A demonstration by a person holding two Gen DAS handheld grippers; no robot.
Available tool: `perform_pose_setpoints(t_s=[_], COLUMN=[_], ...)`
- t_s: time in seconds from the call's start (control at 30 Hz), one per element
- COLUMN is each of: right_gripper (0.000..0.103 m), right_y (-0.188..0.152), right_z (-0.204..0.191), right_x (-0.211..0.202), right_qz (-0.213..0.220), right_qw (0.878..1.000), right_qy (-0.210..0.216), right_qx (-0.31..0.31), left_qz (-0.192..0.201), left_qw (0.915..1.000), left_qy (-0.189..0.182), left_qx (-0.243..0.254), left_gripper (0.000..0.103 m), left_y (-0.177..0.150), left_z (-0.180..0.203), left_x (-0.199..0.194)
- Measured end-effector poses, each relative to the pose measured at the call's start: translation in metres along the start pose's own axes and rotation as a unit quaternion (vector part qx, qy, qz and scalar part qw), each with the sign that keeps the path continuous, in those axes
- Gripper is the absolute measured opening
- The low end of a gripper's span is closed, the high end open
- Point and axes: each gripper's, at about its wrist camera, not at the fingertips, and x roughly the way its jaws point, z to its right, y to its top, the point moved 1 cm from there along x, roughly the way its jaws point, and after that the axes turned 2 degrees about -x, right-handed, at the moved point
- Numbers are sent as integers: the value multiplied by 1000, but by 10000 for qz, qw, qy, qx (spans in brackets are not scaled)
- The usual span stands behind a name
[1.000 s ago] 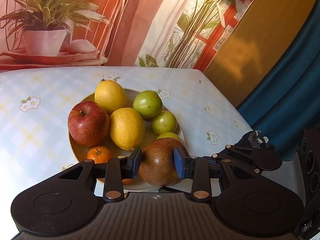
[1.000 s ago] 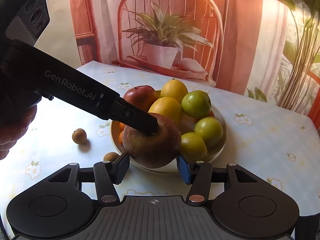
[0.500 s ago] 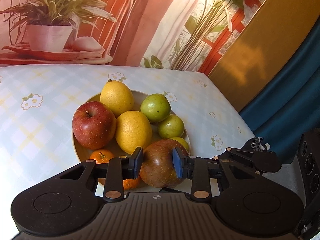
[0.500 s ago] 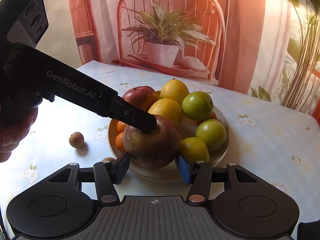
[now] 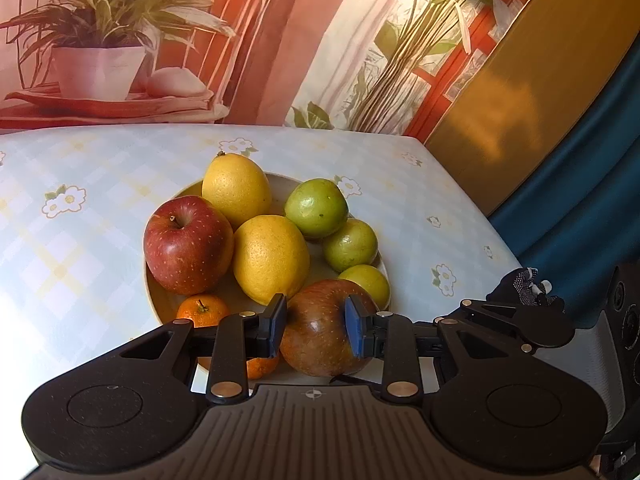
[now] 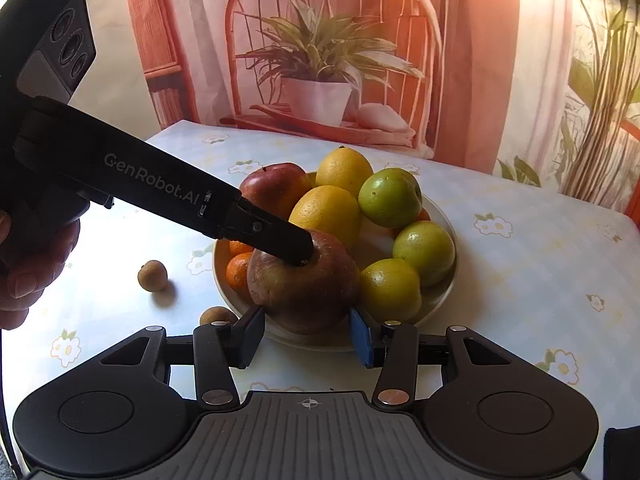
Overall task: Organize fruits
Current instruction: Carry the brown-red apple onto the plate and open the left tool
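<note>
Brownish apple point(image 5: 320, 338) sits gripped between left fingers point(image 5: 276, 322); right fingers point(image 6: 250, 336), closing, flank it.

Both tools share one build: matte black plastic with a ribbed grey deck marked by a small white crosshair, flanked by two round black housings with recessed discs. Angular black link arms carry brass-coloured rivets. The left gripper point(image 5: 314, 330) and the right gripper point(image 6: 306, 336) end in black fingers point(image 5: 276, 324) faced with blue pads point(image 5: 354, 330). Seen from the right wrist, the left tool's long black body bears pale "GenRobot.AI" lettering and a grey block with three round lenses.
</note>
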Motion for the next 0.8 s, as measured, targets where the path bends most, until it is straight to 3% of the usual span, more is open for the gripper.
perform_pose_setpoints(t_s=[0.53, 0.7, 0.8], right_gripper=[43, 43, 43], right_y=[-4, -6, -8], right_z=[-1, -2, -3], right_x=[0, -7, -13], right_qz=[-48, -18, 32], right_qw=[9997, 9995, 9989], right_qy=[-120, -154, -169], right_qx=[197, 283, 425], left_qz=[-32, 333, 488], left_qw=[9995, 9994, 9987], left_qy=[197, -4, 137], left_qx=[239, -47, -56], left_gripper=[38, 39, 39], left_y=[-5, -3, -1], left_z=[10, -1, -10], left_x=[4, -18, -35])
